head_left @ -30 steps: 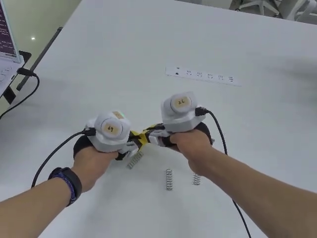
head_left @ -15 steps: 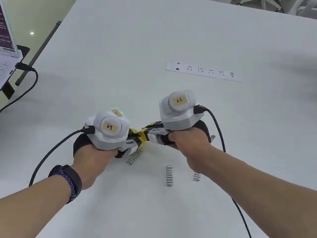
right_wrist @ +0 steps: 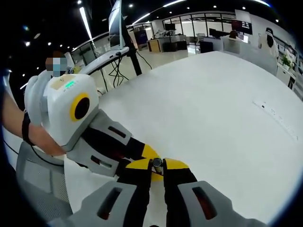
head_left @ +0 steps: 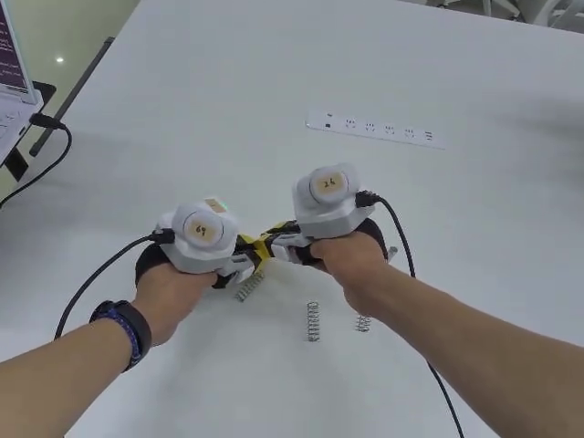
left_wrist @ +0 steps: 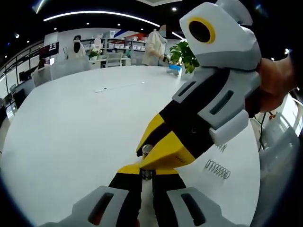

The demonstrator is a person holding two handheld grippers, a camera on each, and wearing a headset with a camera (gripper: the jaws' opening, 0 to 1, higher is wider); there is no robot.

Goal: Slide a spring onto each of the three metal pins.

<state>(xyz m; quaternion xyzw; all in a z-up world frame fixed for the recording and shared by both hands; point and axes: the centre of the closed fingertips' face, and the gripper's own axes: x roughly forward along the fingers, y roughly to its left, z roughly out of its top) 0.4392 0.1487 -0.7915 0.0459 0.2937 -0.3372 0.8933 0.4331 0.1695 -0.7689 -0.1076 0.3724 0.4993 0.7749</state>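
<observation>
My two grippers meet tip to tip just above the table. In the head view the left gripper (head_left: 248, 255) is at the left and the right gripper (head_left: 274, 245) at the right. A short metal pin (left_wrist: 147, 150) stands between the yellow tips. The right gripper (right_wrist: 156, 166) is shut on the pin (right_wrist: 156, 163), whose round end shows. The left gripper (left_wrist: 147, 176) looks shut on the pin's lower part. Three springs lie on the table: one (head_left: 248, 289) right under the grippers, one (head_left: 313, 321) nearer me, and one (head_left: 363, 323) beside my right forearm.
A white power strip (head_left: 376, 131) lies farther back on the white table (head_left: 228, 91). A laptop (head_left: 11, 82) and a black cable (head_left: 36, 173) sit at the left edge. Gripper cables trail toward me on both sides. A spring (left_wrist: 217, 169) lies right of the tips.
</observation>
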